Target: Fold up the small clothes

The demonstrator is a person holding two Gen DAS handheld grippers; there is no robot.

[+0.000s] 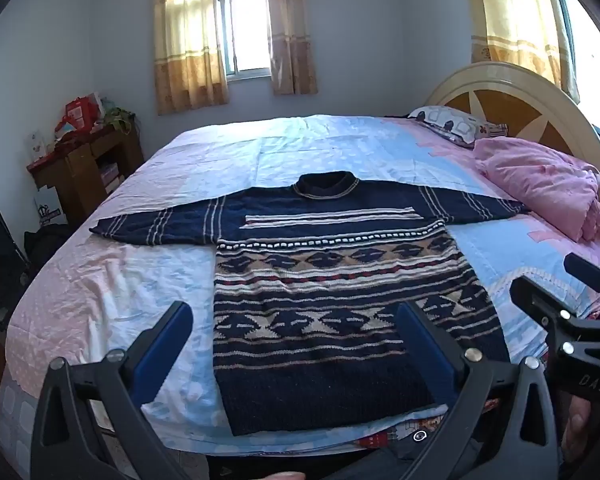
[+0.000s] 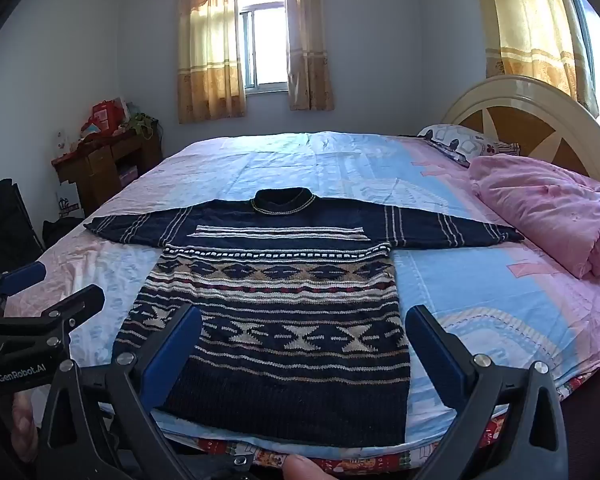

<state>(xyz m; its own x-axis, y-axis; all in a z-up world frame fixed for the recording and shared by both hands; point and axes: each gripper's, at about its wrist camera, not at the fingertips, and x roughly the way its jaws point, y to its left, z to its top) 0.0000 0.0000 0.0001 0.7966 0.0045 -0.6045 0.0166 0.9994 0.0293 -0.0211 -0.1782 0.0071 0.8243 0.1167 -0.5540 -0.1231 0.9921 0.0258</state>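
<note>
We see the navy patterned knit sweater [image 2: 276,320] spread flat, sleeves outstretched, on the pastel-sheeted bed [image 2: 480,280]. Left gripper [image 1: 296,344] and right gripper [image 2: 304,344], fingers wide apart and empty, hover near its hem.

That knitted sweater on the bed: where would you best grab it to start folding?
Take the sweater by a sleeve cuff, for instance the left sleeve, coming in from the outer side. It lies flat with both sleeves spread straight out, so the cuff is a free edge to pinch and swing across the body.

I saw the sweater [image 2: 276,300] lying flat on the bed [image 2: 480,280], collar far, hem near. The blanket [image 2: 548,216] and pillow [image 2: 460,142] lay right; the cabinet [image 2: 104,168] stood far left.
</note>
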